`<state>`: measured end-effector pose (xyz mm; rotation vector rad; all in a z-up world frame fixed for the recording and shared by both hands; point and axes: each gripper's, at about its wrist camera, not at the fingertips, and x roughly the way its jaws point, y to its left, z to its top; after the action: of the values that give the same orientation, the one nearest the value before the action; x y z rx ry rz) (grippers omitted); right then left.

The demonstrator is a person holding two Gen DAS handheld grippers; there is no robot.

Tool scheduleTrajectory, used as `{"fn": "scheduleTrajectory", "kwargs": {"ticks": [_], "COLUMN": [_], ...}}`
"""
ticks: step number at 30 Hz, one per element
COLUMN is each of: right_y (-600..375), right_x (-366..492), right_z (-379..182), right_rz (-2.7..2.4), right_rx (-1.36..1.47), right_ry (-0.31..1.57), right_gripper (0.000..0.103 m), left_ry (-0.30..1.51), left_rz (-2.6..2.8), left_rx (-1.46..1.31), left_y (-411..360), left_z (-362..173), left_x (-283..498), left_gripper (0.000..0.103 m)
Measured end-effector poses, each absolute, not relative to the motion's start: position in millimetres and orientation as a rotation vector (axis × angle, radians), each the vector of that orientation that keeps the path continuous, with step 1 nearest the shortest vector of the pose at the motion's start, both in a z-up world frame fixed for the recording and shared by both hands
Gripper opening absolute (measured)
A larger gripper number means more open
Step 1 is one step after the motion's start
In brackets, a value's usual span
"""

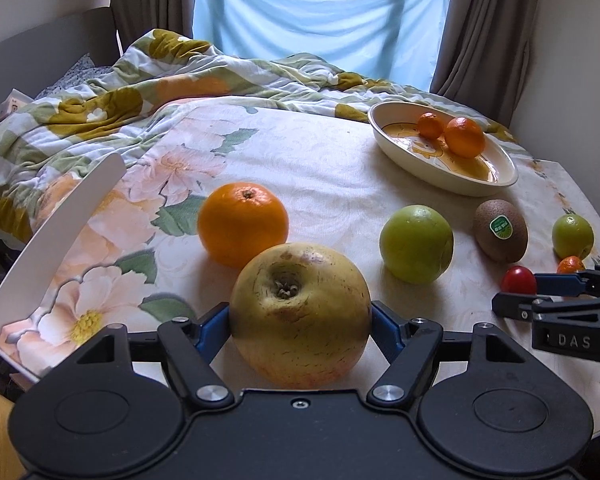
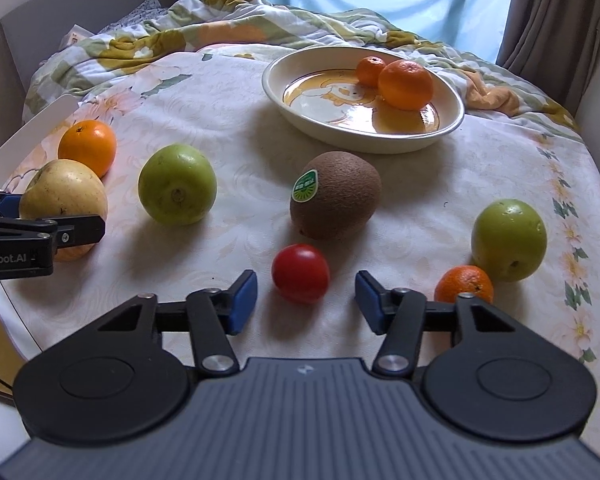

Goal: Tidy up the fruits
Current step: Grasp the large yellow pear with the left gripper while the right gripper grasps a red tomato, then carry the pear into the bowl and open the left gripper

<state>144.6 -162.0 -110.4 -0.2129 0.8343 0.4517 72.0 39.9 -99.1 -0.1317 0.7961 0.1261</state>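
**Left wrist plus right wrist: mid-grab, dish run coming up**

Looks like the pick-up step of the fruit sorting. Got the left tongs (image 1: 300, 320) clamped on the yellow apple (image 1: 296, 300), blue pads pressed to both flanks, well short of the dish (image 1: 440, 184) and off to its left. Got the right tongs (image 2: 306, 300) half-wide around the red tomato (image 2: 300, 274), with a gap on each side, so no grip yet. Sits on the near side of the dish, kiwi (image 2: 336, 196) in between. Guessing next: pinch the tomato gently, then lift both and carry over to the dish, beside the oranges (image 2: 404, 84) already in it.
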Motion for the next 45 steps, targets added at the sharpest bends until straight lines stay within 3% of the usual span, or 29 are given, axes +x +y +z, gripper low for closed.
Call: {"fn": "scheduleTrajectory", "kwargs": {"ticks": [3,5,8,23,45], "right_y": [-160,-159,-158,-172,-222], "right_x": [145,145,146,138,166], "right_z": [-111,-111,-110,-88,26], "right_rz": [0.452,0.454,0.451,0.443,0.402], "right_rx": [-0.216,-0.216,-0.212,-0.168,-0.167], "right_ry": [0.828,0.823,0.818,0.829,0.728], "right_gripper": [0.062,0.051,0.046,0.046,0.046], "left_ry": [0.799,0.802,0.802,0.755,0.671], "left_rz": [0.128,0.131,0.137,0.151,0.047], "left_rx": [-0.138,-0.145,-0.151,-0.167,-0.144], "left_y": [42,43,44,32,3], "left_z": [-99,-99,-98,-57,40], "left_x": [68,66,64,47,113], "left_gripper": [0.077,0.077,0.077,0.077,0.077]}}
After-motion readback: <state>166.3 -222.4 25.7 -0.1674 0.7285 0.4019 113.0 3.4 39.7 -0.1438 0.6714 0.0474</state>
